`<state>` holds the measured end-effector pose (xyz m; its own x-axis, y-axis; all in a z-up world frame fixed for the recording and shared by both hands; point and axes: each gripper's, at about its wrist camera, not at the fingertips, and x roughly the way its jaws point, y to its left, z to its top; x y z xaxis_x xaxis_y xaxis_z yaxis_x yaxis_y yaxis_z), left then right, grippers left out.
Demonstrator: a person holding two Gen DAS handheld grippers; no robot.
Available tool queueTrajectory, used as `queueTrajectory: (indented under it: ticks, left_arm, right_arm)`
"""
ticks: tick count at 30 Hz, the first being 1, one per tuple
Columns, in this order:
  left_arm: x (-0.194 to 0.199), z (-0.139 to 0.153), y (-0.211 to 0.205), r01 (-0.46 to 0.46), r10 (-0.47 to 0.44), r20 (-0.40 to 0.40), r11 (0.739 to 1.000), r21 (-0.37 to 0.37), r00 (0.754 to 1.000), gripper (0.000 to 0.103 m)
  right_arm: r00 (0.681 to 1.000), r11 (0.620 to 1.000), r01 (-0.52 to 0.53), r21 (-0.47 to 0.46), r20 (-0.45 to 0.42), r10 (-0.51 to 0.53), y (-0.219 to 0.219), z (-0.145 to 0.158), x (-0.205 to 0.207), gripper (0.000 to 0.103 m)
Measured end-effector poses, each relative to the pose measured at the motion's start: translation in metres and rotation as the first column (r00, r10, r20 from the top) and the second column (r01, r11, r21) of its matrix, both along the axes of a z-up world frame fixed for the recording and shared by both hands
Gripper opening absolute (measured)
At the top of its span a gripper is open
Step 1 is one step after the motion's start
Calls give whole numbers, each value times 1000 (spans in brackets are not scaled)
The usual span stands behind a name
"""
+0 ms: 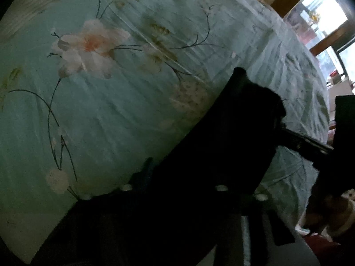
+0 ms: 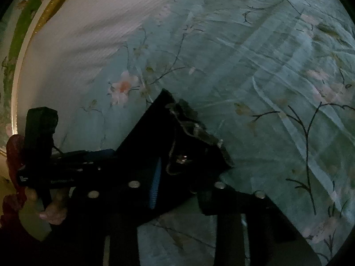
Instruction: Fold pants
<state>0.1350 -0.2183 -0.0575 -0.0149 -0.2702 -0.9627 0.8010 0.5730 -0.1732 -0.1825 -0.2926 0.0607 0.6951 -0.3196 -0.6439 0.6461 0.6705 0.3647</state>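
The bed (image 1: 111, 110) fills both views, its pale green bedspread (image 2: 266, 88) printed with pink blossoms and thin dark stems, and a white ribbed sheet (image 2: 88, 33) shows at its edge toward ten o'clock in your right wrist view. The dark pants (image 1: 221, 144) rise from the bottom of your left wrist view toward one o'clock, lifted off the bedspread in a taut band. In your right wrist view the same pants (image 2: 177, 150) bunch at the centre, a rumpled edge and a small metal button showing. Your left tongs (image 1: 233, 115) stand narrow and pinch the dark cloth. Your right tongs (image 2: 188, 155) are likewise narrow with the cloth gathered between them. At eight o'clock in the right wrist view, your hand (image 2: 53, 212) grips the other tool's handle.
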Motion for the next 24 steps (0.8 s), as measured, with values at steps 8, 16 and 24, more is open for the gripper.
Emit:
queueTrajectory:
  ticks: [8, 16, 24]
  left_arm:
    - [-12, 23, 4, 48, -46, 44, 997, -58, 998, 4]
    - [-32, 39, 4, 127, -123, 62, 989, -69, 990, 4]
    - [-35, 24, -11, 163, -162, 80, 987, 1, 984, 16]
  right_arm:
    - [1000, 999, -16, -43, 17, 17, 12, 9, -6, 9]
    - [999, 999, -22, -34, 48, 24, 18, 26, -28, 8]
    - [998, 999, 46, 25, -47, -45, 5, -5, -28, 11]
